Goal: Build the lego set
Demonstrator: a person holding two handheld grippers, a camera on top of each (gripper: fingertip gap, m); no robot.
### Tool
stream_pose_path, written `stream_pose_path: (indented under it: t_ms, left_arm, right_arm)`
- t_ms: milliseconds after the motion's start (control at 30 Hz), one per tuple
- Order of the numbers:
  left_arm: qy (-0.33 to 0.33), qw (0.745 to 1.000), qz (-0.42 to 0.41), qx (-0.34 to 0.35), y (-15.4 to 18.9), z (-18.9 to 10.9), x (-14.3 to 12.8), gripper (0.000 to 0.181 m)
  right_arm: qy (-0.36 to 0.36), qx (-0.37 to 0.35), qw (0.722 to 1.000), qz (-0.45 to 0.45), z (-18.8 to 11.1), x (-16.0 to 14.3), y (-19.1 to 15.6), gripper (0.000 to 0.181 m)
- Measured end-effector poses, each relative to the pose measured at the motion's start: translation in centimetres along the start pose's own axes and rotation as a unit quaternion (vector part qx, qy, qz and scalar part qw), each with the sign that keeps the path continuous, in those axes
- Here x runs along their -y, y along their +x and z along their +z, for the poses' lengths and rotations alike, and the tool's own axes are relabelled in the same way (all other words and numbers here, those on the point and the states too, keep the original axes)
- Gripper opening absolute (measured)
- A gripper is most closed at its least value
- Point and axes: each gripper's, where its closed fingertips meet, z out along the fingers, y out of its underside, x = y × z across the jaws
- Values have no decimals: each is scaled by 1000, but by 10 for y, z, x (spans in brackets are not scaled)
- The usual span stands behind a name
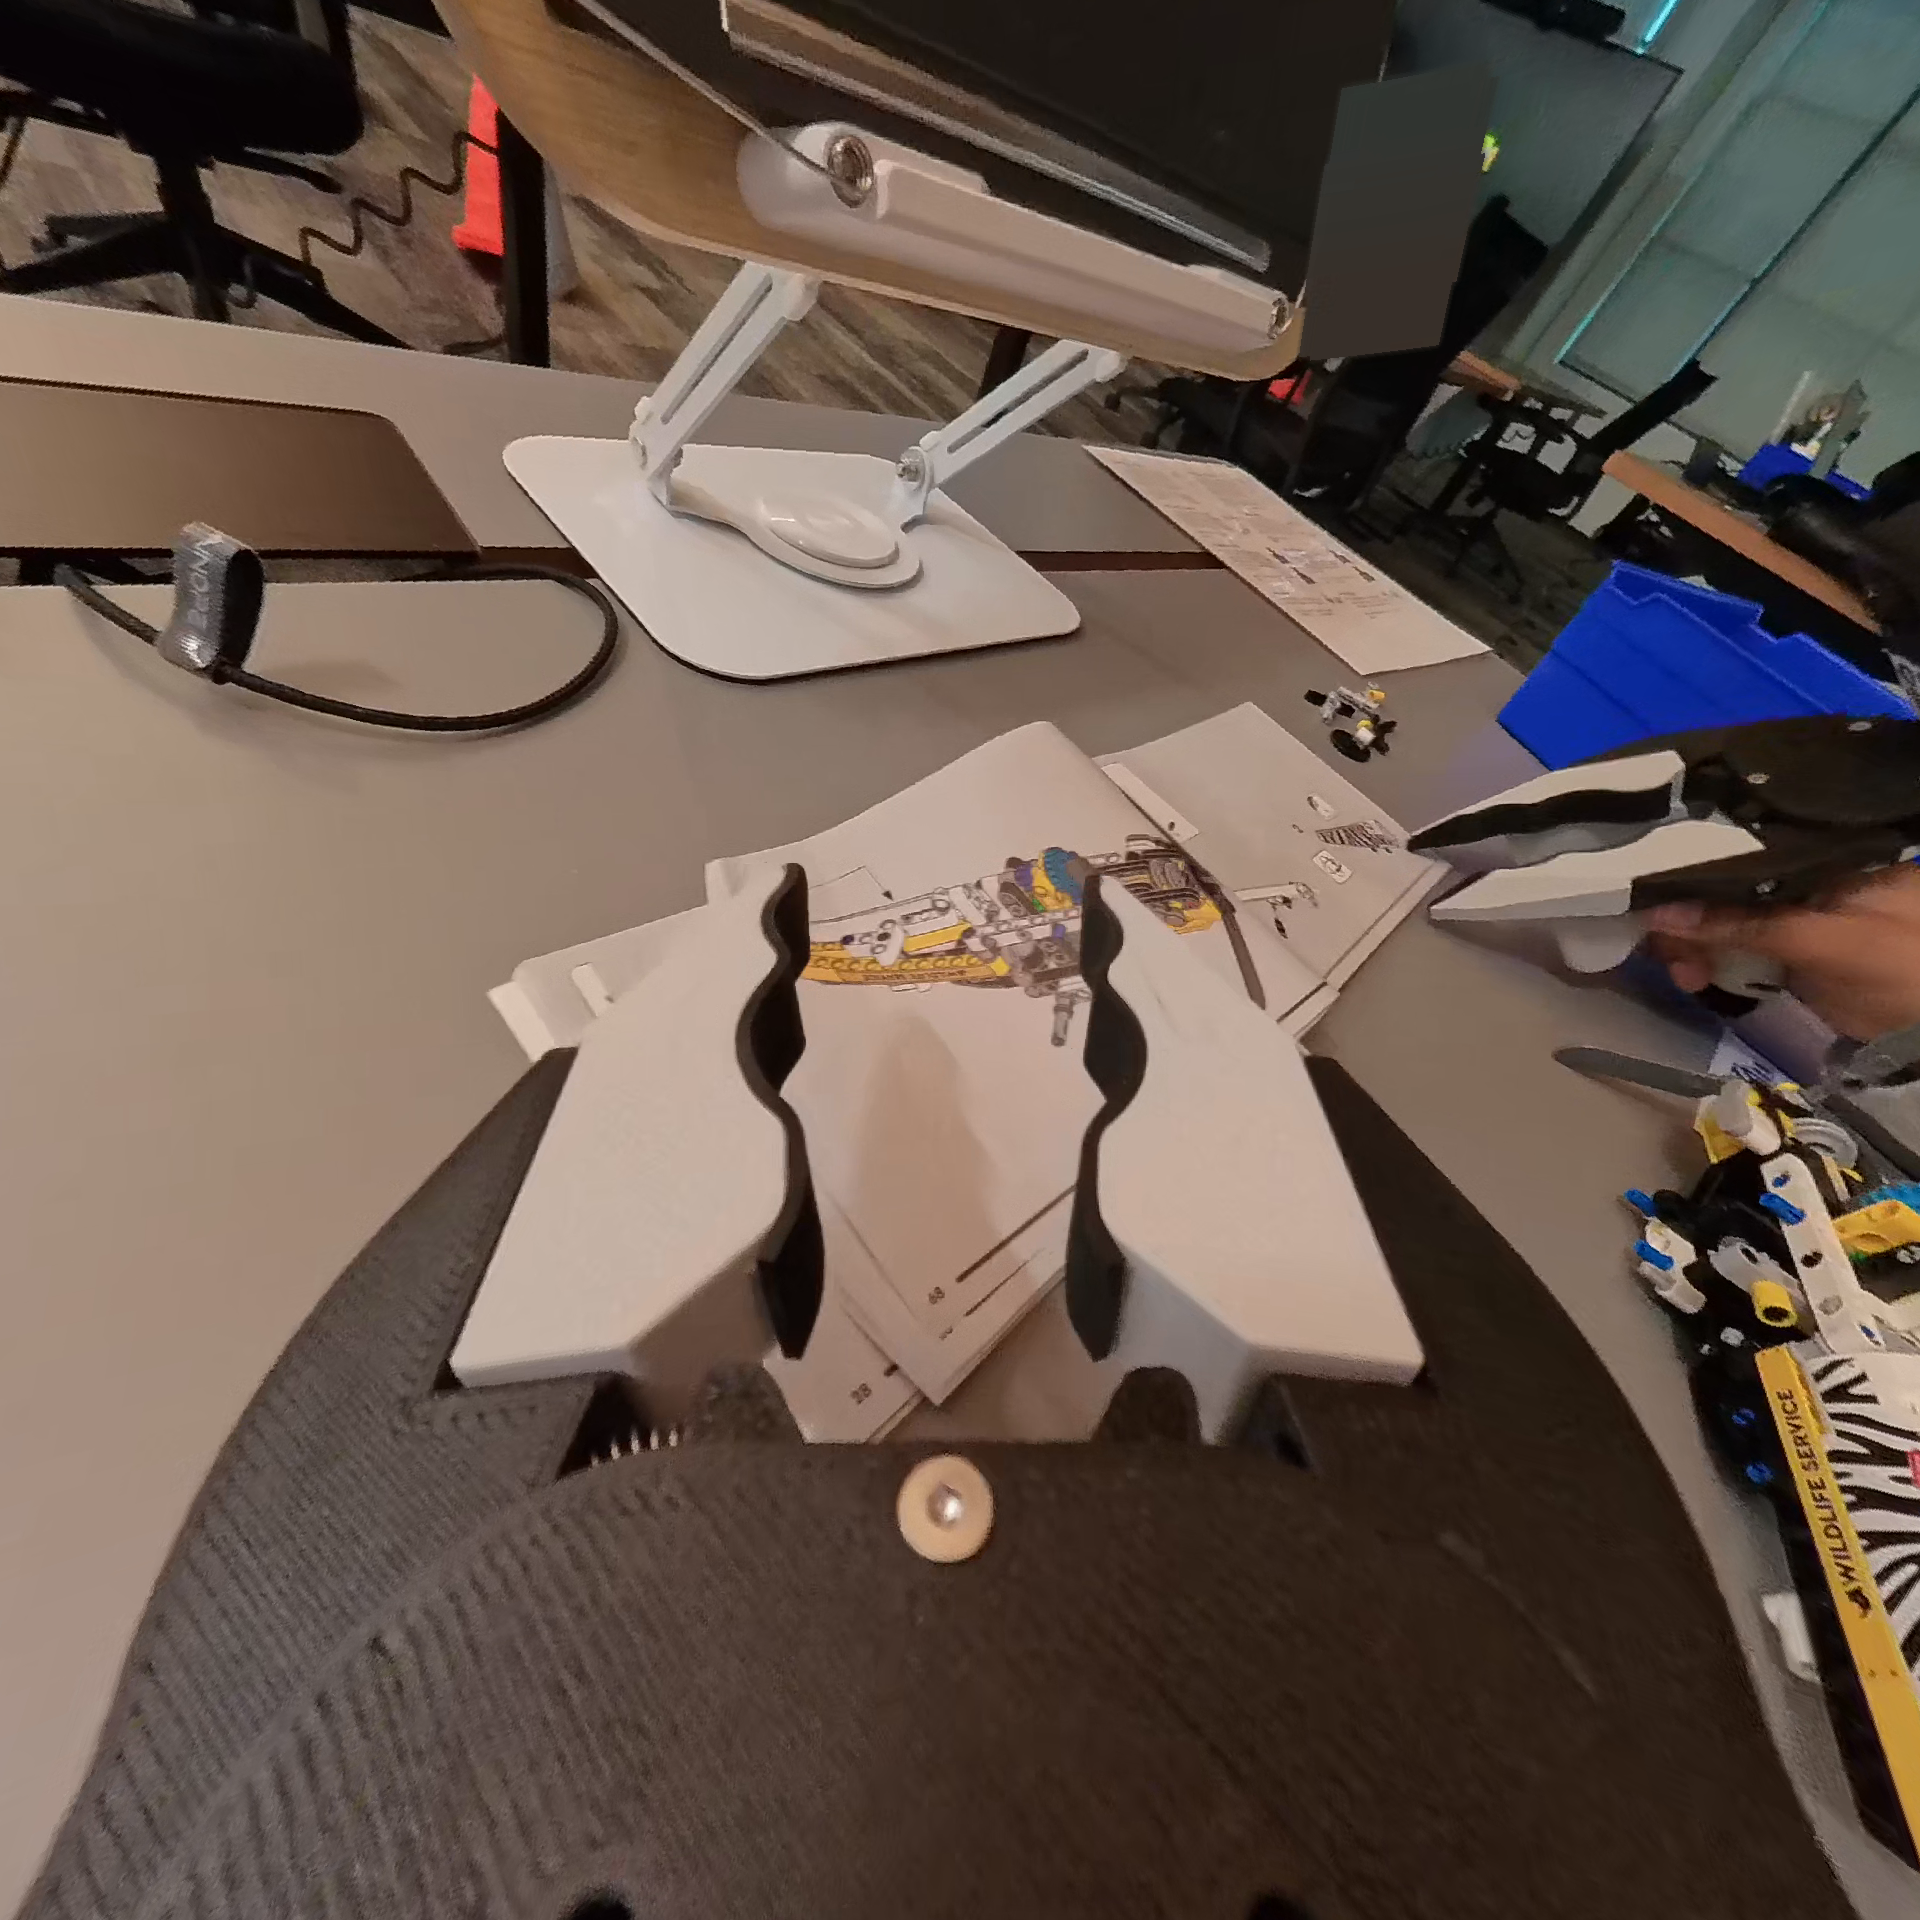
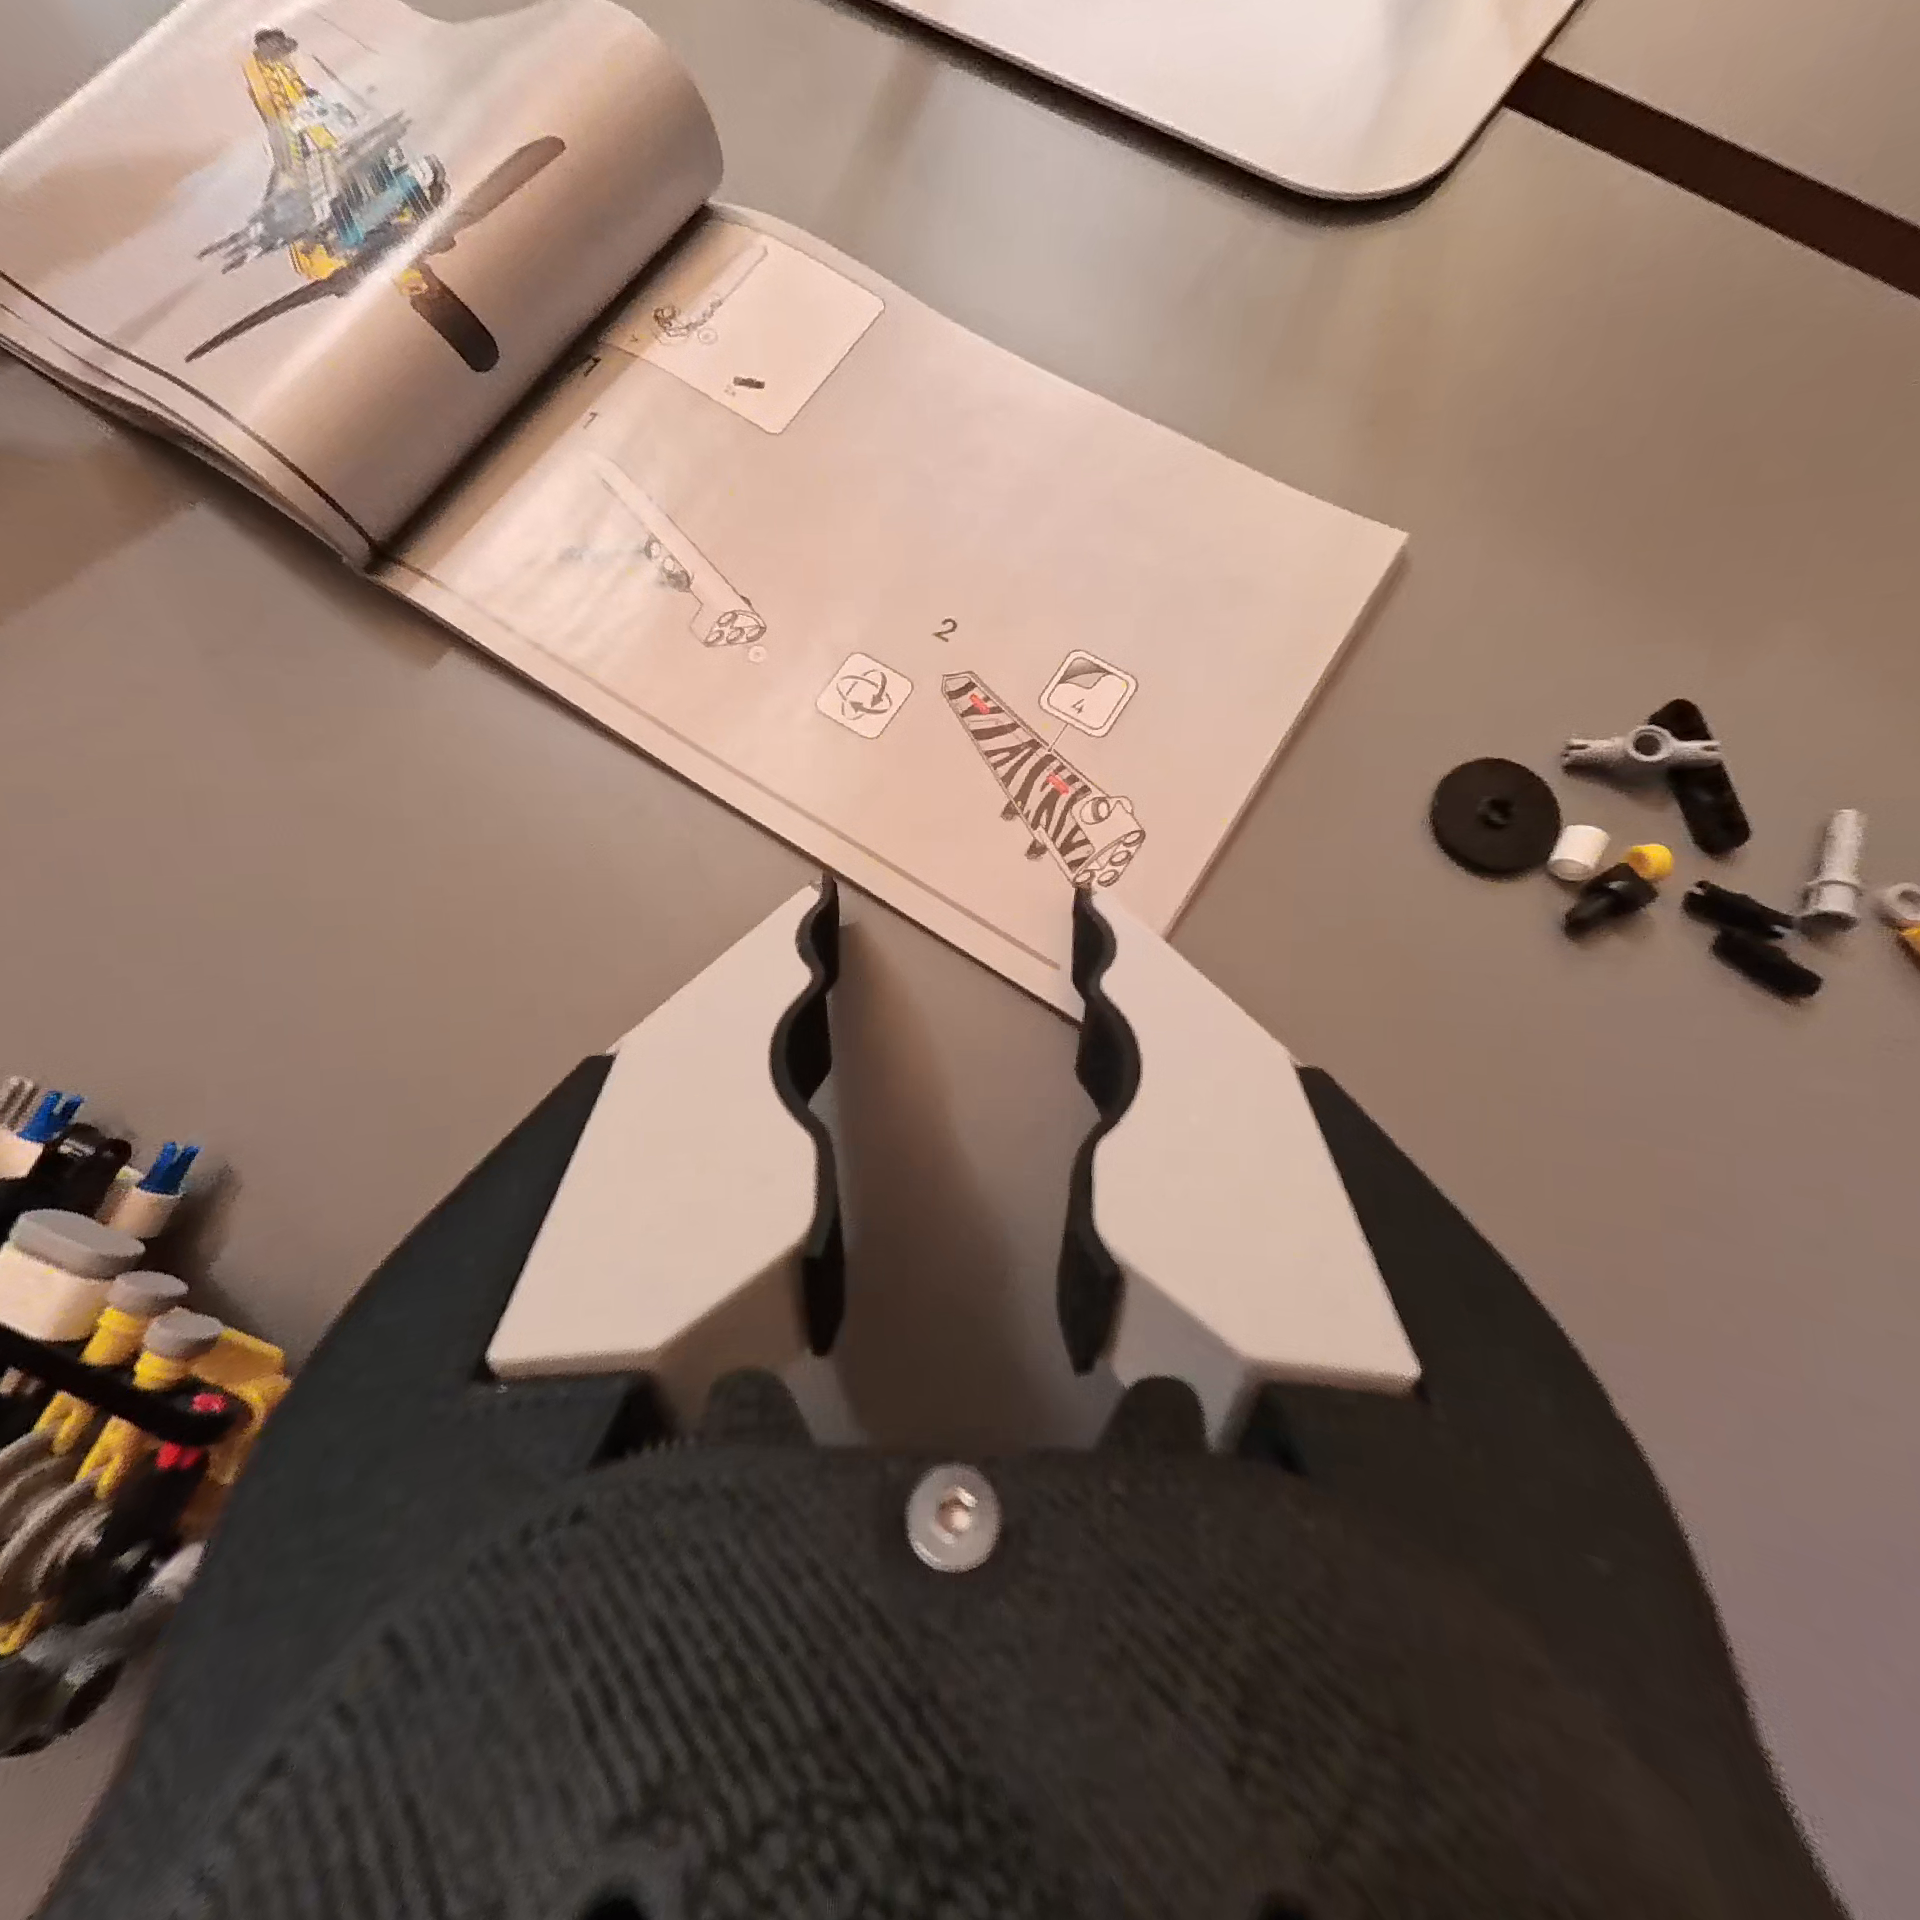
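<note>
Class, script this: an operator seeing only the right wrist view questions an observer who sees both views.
Operator: Is the left claw holding anything?
Observer: No. It is open and empty, above the instruction booklet.
Operator: What lies left of the white stand?
Observer: A looped black cable on the table.
</note>
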Motion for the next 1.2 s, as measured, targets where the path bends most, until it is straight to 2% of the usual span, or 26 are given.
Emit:
stream_pose_path:
  t_ms: [300, 467, 533, 633, 700, 767, 833, 933, 1033, 1067, 1133, 1200]
  left_arm:
    - [-29, 1000, -8, -2, 3, 5, -9, 50]
    - [-32, 997, 64, 16, 15, 6, -9, 49]
    - [-38, 995, 92, 11, 33, 7, -6, 51]
    - [-40, 994, 95, -41, 85, 15, 4, 59]
    - [-95, 988, 103, -65, 116, 32, -6, 72]
    - [-173, 975, 130, -53, 131, 54, -25, 83]
    - [-216, 962, 159, -41, 140, 80, -37, 89]
    - [-295, 940, 170, -23, 137, 114, -65, 97]
    - [-353, 910, 219, -5, 124, 131, -91, 102]
    - [-337, 911, 237, -9, 125, 134, -87, 97]
    - [-347, 909, 229, -18, 127, 132, -90, 88]
    - [-343, 910, 232, -25, 128, 131, -88, 60]
  right_arm:
    - [18, 29, 999, -17, 11, 9, -19, 53]
    - [17, 79, 997, -16, 10, 10, -38, 40]
    - [15, 119, 993, -11, 8, 10, -51, 39]
    - [13, 157, 988, 1, 6, 9, -59, 37]
    - [15, 172, 985, 27, 3, 12, -57, 41]
    - [32, 183, 980, 67, -2, 19, -50, 45]
    - [68, 189, 974, 103, -10, 29, -42, 46]
    - [93, 184, 969, 137, -18, 35, -29, 45]
    - [69, 137, 982, 112, -14, 26, -17, 43]
    - [61, 123, 986, 99, -13, 23, -15, 43]
    - [50, 111, 990, 77, -10, 21, -17, 42]
    - [43, 107, 991, 61, -8, 20, -21, 42]
